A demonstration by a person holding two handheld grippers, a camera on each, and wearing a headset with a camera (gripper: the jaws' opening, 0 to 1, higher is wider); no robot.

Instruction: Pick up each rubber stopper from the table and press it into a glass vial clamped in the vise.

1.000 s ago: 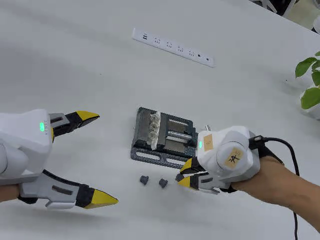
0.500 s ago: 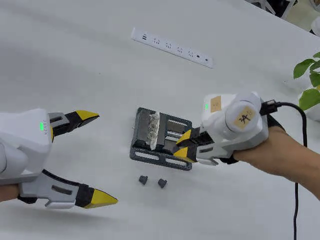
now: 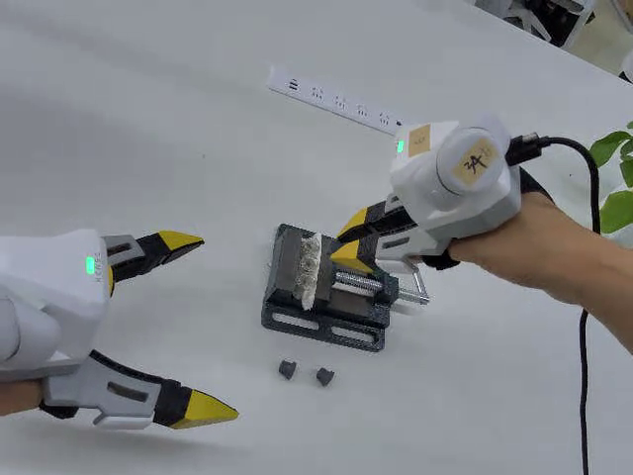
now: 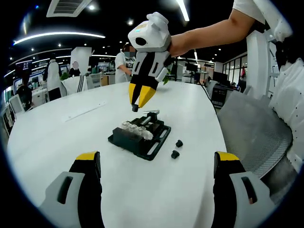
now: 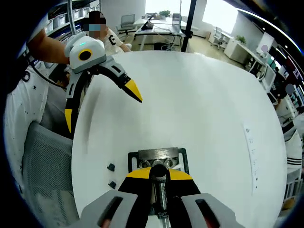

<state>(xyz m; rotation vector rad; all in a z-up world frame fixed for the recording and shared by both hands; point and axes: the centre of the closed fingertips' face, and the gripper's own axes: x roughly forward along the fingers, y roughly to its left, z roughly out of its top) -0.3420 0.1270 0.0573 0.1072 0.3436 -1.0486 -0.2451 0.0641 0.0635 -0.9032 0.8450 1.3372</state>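
**Right tool has a stopper, hanging over the vise**

So the right tool [image 3: 346,239] is clamped tight on one small dark stopper [image 4: 135,108]. In the left gripper view you can see the stopper poking out just under the yellow tips, and in the right gripper view it sits between them. The tool is up in the air at about 1 o'clock of the vise [image 3: 326,297] in the head view. From the left gripper view the stopper is above the vise and clear of it, not touching anything.

The vise sits flat on the white tabletop [image 3: 148,119], roughly mid-frame. The glass vials [image 3: 309,267] are lined up in a row between its jaws, standing upright. I can't tell from here if any of them are plugged.

Two spare stoppers [image 3: 287,369] lie on the tabletop at 6 o'clock of the vise, just beside each other and a little off its base.

The left tool [image 3: 210,324] is spread wide with nothing in it, way out at 8 o'clock of the vise, well apart from everything.

The power strip [image 3: 336,99] lies at 12 o'clock, far side of the tabletop.
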